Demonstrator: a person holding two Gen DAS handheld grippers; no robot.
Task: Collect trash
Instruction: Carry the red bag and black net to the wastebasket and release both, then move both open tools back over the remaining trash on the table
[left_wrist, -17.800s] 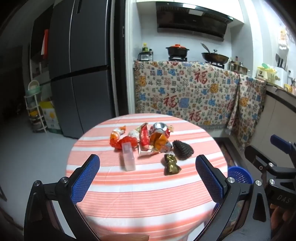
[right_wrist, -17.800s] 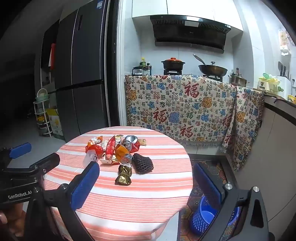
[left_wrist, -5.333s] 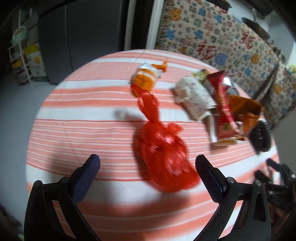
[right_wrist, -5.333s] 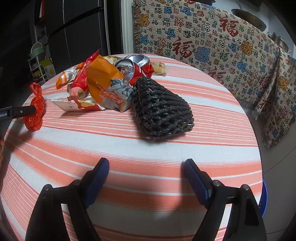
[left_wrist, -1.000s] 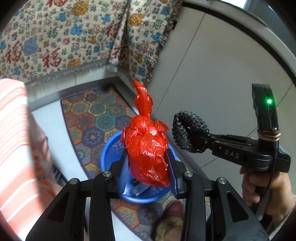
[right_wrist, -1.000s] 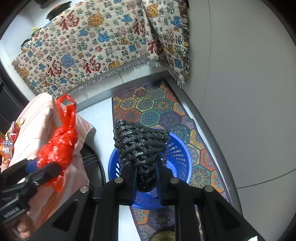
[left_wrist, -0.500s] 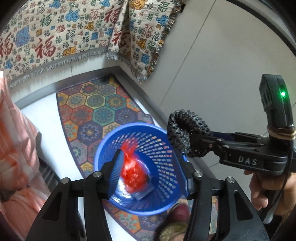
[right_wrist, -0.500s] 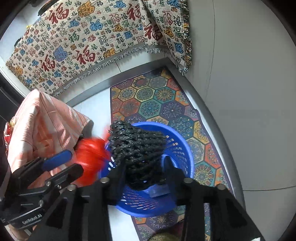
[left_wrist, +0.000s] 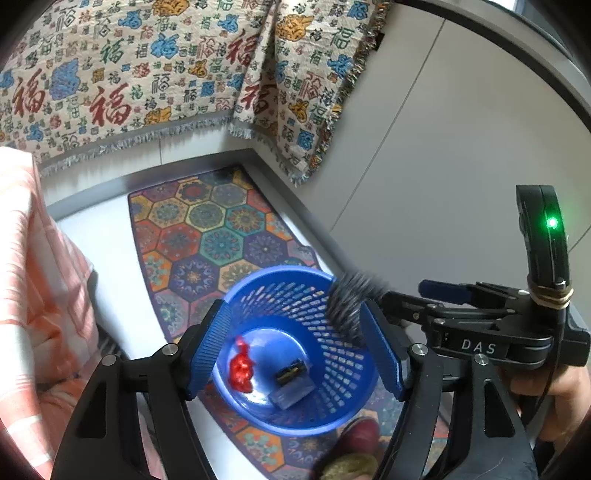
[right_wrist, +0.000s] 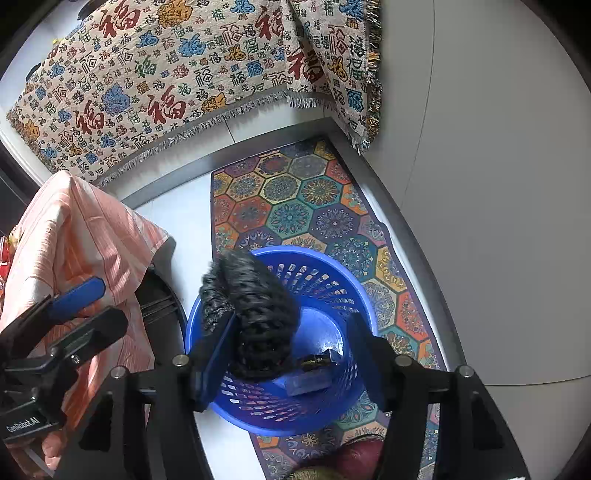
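Observation:
A blue perforated basket (left_wrist: 334, 413) stands on the floor; it also shows in the right wrist view (right_wrist: 343, 280). My left gripper (left_wrist: 295, 354) is open and empty above it. The red plastic bag (left_wrist: 241, 369) lies in the basket beside a clear box (left_wrist: 291, 391) and a dark gold wrapper (left_wrist: 291, 371). My right gripper (right_wrist: 291, 354) is open over the basket. The black foam net (right_wrist: 255, 317) is blurred, free between its jaws above the basket; it also shows in the left wrist view (left_wrist: 351, 302).
A patterned hexagon rug (right_wrist: 295, 199) lies under the basket. The table's striped orange cloth (right_wrist: 74, 236) hangs at the left. A patterned cloth (left_wrist: 147, 74) drapes the counter behind. A white cabinet wall (right_wrist: 498, 184) is at the right.
My left gripper opened and the red bag dropped into the basket. My right gripper has opened wider and the black net is slipping down from it, blurred.

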